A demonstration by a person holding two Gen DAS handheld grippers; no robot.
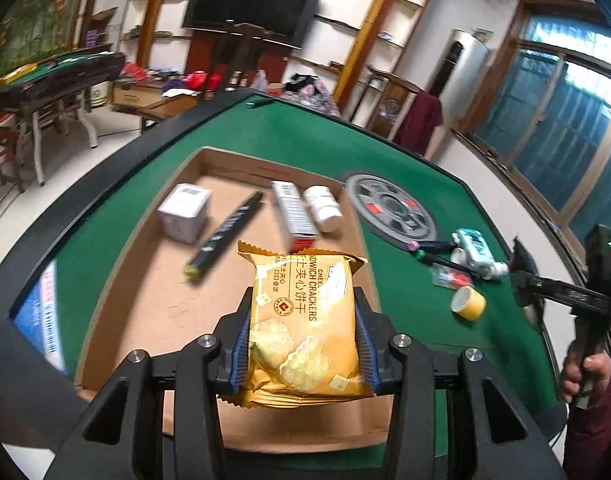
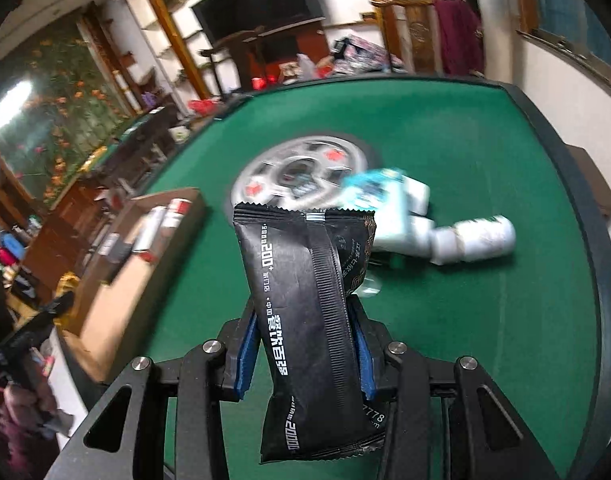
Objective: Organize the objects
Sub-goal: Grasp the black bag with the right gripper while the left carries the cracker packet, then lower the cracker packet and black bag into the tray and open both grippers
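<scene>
My left gripper is shut on a yellow cracker packet and holds it above the near part of a shallow cardboard box. In the box lie a white carton, a black stick pack, a red and white carton and a white bottle. My right gripper is shut on a black snack packet above the green table, right of the box. The right gripper also shows at the right edge of the left wrist view.
On the green felt right of the box lie a round grey dial, a teal and white pack with small white bottles, two pens, a small clear packet and a yellow tape roll. A blue pack lies left.
</scene>
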